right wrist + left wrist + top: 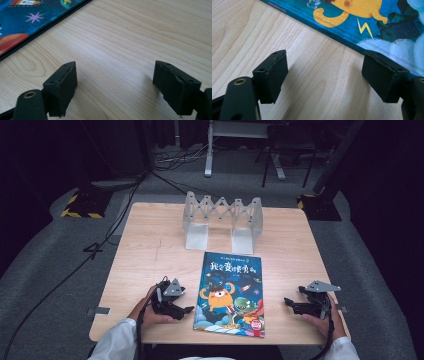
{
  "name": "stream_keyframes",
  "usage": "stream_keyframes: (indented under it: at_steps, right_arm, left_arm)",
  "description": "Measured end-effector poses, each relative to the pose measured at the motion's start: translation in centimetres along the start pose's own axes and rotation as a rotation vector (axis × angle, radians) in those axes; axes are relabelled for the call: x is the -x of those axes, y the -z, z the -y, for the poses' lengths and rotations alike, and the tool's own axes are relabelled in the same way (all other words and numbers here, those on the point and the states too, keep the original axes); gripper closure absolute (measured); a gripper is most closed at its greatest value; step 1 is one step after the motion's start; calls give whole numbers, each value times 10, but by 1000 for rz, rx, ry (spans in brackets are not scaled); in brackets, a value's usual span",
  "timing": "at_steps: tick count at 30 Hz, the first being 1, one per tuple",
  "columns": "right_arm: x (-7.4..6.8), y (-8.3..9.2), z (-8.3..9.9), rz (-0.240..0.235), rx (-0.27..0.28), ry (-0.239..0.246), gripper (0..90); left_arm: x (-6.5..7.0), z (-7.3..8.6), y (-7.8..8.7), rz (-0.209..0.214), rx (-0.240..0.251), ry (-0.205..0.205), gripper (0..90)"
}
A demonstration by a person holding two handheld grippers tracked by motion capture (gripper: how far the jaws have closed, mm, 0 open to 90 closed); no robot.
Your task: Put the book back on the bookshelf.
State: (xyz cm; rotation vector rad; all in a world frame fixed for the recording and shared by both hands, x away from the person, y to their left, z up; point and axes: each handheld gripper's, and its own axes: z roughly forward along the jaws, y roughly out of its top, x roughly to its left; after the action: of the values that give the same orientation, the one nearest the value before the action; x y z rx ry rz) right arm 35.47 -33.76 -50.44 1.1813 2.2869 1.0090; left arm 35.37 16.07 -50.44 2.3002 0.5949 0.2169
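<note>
The left gripper [186, 310] is held wide open with nothing gripped, just beside the picture book [231, 295] (lying flat, cover up). The right gripper [290, 304], equally spread and empty, is kept apart on the table [150, 245].

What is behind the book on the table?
Behind the book stands a grey folding rack on the table, upright and apart from it. The tabletop under the book is covered.

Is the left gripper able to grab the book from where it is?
Probably yes. The left gripper is open beside the book, jaws pointing at its edge, with bare table between them. The book lies flat, so pinching it may be tricky.
</note>
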Motion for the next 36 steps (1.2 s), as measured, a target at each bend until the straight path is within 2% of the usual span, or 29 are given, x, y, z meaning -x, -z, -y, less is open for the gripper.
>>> stream_keyframes:
  at_steps: [9,12,13,17,19,20,22,26,32,36]
  right_arm:
    - [-3,3,-1,-20,-33,24,194]
    - [-10,10,-5,-48,-114,56,229]
    - [-10,10,-5,-48,-114,56,229]
    - [-31,19,-6,-96,-179,122,287]
    - [-41,21,-6,-116,-167,143,293]
    - [-41,21,-6,-116,-167,143,293]
    - [-59,21,-8,-171,-159,187,314]
    - [-73,13,-9,-206,-150,220,313]
    - [-86,2,-16,-241,-134,254,300]
    - [-91,4,-15,-269,-143,272,304]
  left_arm:
    - [0,0,0,-1,0,2,215]
    - [0,0,0,-1,0,1,215]
    - [0,0,0,-1,0,1,215]
    - [0,0,0,-1,0,2,215]
    - [1,0,0,-3,0,4,215]
    - [1,0,0,-3,0,4,216]
    - [1,0,0,-4,0,4,216]
    - [1,0,0,-5,0,5,216]
    - [1,0,0,-7,2,5,219]
    - [2,1,1,-10,-1,3,220]
